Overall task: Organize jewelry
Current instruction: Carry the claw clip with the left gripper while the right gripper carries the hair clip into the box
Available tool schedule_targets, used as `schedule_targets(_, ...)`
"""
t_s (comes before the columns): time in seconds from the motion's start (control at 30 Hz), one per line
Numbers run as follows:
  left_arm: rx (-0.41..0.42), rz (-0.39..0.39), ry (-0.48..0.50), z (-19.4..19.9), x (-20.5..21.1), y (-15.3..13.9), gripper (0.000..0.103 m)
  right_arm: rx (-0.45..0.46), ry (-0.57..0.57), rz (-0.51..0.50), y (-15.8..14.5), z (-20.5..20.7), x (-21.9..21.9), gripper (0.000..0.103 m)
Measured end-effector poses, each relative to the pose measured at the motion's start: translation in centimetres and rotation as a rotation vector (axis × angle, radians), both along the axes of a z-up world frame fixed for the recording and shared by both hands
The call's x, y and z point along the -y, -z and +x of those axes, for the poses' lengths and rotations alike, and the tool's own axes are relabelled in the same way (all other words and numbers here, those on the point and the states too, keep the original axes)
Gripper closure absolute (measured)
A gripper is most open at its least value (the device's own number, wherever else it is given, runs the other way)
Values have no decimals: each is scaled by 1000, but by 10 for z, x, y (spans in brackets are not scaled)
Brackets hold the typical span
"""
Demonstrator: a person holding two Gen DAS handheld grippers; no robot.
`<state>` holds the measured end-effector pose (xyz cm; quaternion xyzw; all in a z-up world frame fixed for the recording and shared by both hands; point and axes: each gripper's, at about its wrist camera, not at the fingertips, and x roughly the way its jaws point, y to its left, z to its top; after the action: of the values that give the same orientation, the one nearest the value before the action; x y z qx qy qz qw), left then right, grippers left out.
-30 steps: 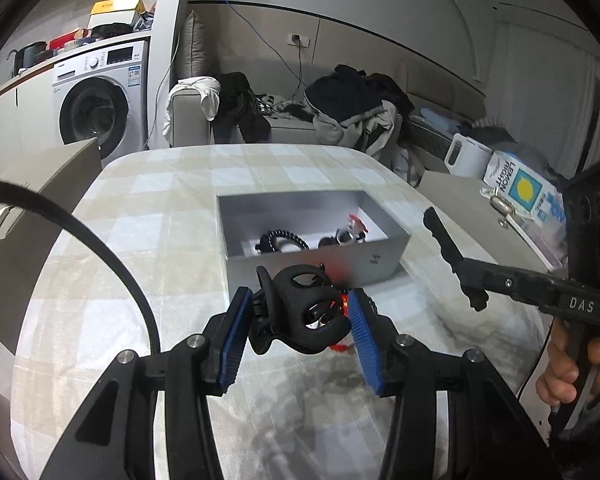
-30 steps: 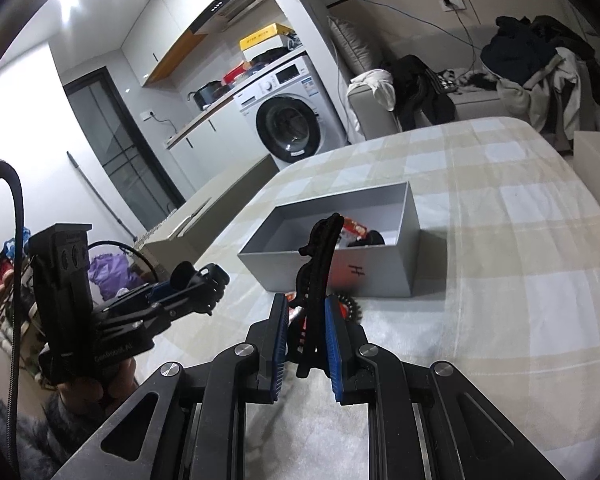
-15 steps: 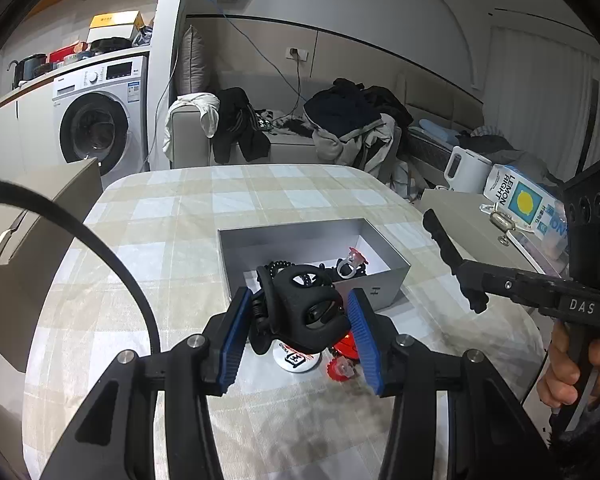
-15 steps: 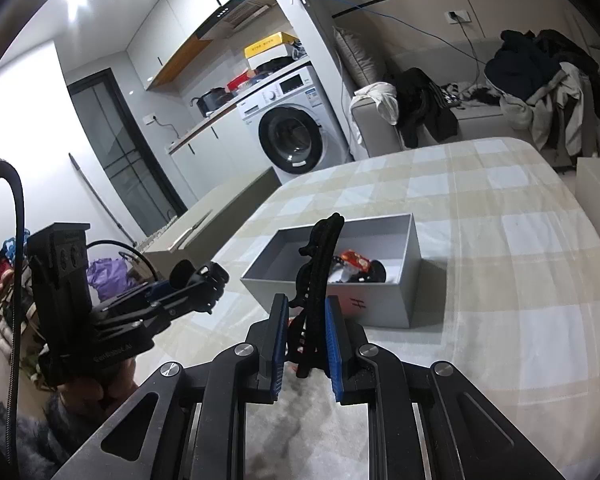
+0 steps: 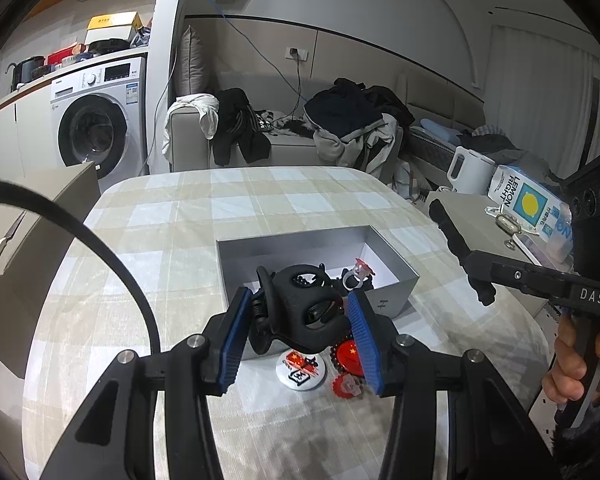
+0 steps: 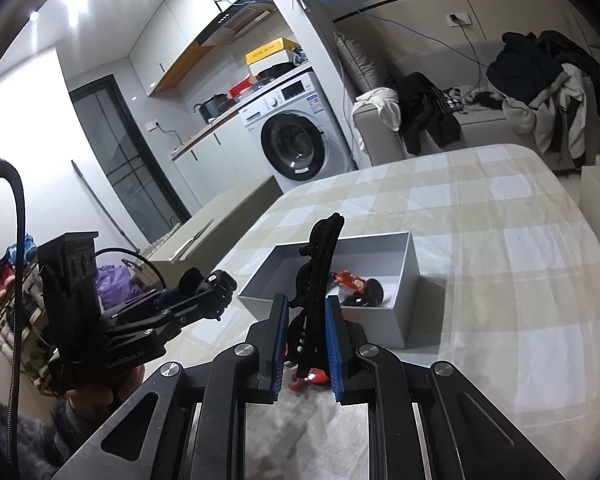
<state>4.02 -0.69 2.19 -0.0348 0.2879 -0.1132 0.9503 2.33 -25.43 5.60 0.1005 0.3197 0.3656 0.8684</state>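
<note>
R gripper (image 6: 306, 338): blue pads clamped on a long black hair clip (image 6: 318, 276), clip upright, curved tip leaning right, above the near-left corner of the box (image 6: 408, 276). Box: grey, open-topped, on checked tablecloth (image 6: 500, 260). Inside, toward the near-right end: red item (image 6: 350, 280) and black items, type unclear. Small red piece (image 6: 314, 376) on cloth just below R pads, partly hidden.

L gripper (image 6: 216, 286) at left, held by a hand (image 6: 100, 390), well left of the box, off the table edge; black clip (image 6: 192, 282) at its tips; pad contact unclear from this angle.

Bkgd: washer (image 6: 296, 140), sofa w/ clothes (image 6: 540, 80).
</note>
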Motion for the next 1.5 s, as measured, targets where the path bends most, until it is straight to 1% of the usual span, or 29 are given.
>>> schedule_targets(0.3, 16, 14, -3, 7, -5, -3, 60, 17, -5, -11, -9, 9, -4, 86)
schedule_targets(0.63, 12, 14, -12, 20, -9, -3, 60, 33, 5, -22, -17, 27, -6, 86)
schedule_targets(0.77, 19, 36, -3, 24, -6, -3, 60, 32, 13, -18, -18, 36, -7, 86)
schedule_targets(0.9, 17, 27, -10, 30, -8, -5, 60, 13, 18, -8, -15, 46, -10, 86)
schedule_targets(1.17, 11, 44, -30, 44, -11, -6, 60, -44, 11, 6, -3, 60, -9, 86)
schedule_targets(1.3, -5, 34, -34, 51, -12, -1, 60, -78, -2, -17, 6, 66, -14, 86)
schedule_targets(1.5, -28, 29, -17, 58, -8, 6, 60, -97, -1, -54, 18, 71, -22, 86)
